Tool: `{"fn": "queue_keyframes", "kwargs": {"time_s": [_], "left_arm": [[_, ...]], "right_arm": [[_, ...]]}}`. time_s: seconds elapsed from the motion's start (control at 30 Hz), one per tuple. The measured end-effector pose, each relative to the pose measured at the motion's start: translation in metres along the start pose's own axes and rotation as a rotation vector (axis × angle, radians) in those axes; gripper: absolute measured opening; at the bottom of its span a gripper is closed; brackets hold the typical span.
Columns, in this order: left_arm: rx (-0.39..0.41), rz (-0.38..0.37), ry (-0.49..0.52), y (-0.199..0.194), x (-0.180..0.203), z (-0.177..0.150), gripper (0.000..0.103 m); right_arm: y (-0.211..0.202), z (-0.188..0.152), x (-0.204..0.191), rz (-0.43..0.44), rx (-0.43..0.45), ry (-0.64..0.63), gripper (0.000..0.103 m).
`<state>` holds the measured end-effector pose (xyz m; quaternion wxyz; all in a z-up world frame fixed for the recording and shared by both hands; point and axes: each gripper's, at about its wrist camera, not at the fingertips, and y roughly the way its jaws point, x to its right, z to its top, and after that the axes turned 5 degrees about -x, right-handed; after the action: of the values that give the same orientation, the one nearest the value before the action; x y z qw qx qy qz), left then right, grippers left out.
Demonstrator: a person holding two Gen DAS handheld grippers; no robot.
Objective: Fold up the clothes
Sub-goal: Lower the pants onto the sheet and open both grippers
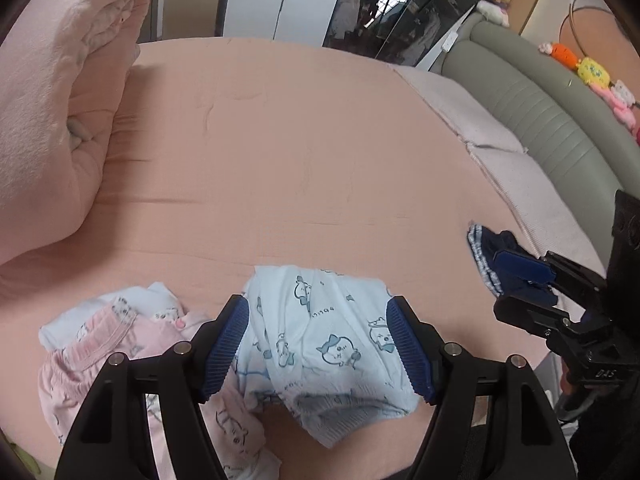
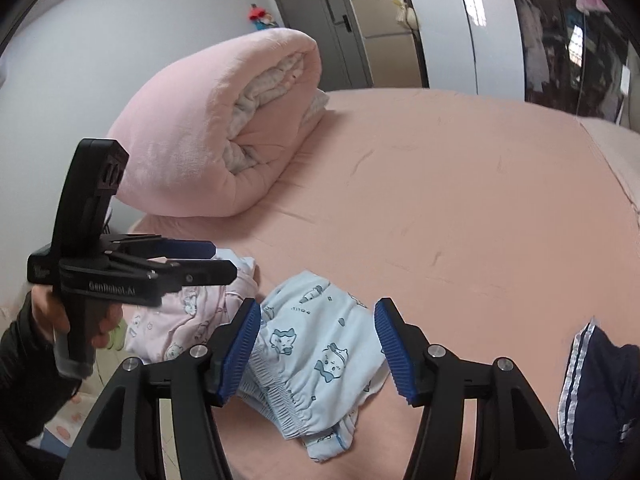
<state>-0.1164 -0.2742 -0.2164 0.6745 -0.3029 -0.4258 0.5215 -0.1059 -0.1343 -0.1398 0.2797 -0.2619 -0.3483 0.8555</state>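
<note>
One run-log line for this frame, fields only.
left gripper: open, empty | right gripper: open, empty | blue printed garment: folded on bed | pink garment: unfolded, beside it

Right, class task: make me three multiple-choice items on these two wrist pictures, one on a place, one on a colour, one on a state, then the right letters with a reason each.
1. Where does the light blue printed garment lie?
A. on the pink bed sheet
B. on top of the rolled quilt
C. on the floor

2. What colour are the ribbed pads of the right claw?
A. red
B. blue
C. white

3. How does the left claw stand?
A. clamped on the pink garment
C. shut with nothing in it
B. open, holding nothing

Key:
1 A, it lies crumpled on the sheet, well apart from the rolled pink quilt.
2 B, both pads show blue against the black fingers.
3 B, the fingers stand apart above the blue garment and no cloth is pinched; the pink garment lies off to the side.
</note>
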Motion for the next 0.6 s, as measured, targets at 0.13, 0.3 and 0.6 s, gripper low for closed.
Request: {"fn": "queue_keyframes", "kwargs": {"time_s": [0.13, 0.3, 0.6], "left_arm": [[-0.025, -0.009, -0.011, 0.019, 0.004, 0.001, 0.07], [-0.065, -0.021, -0.023, 0.04, 0.008, 0.0, 0.07], [-0.144, -0.036, 0.001, 0.064, 0.01, -0.02, 0.07]], "right_arm": [[0.024, -0.001, -0.001, 0.002, -0.046, 0.01, 0.059], [0.052, -0.009, -0.007, 0.0, -0.115, 0.001, 0.058], [0.086, -0.021, -0.011, 0.042, -0.225, -0.029, 0.028]]}}
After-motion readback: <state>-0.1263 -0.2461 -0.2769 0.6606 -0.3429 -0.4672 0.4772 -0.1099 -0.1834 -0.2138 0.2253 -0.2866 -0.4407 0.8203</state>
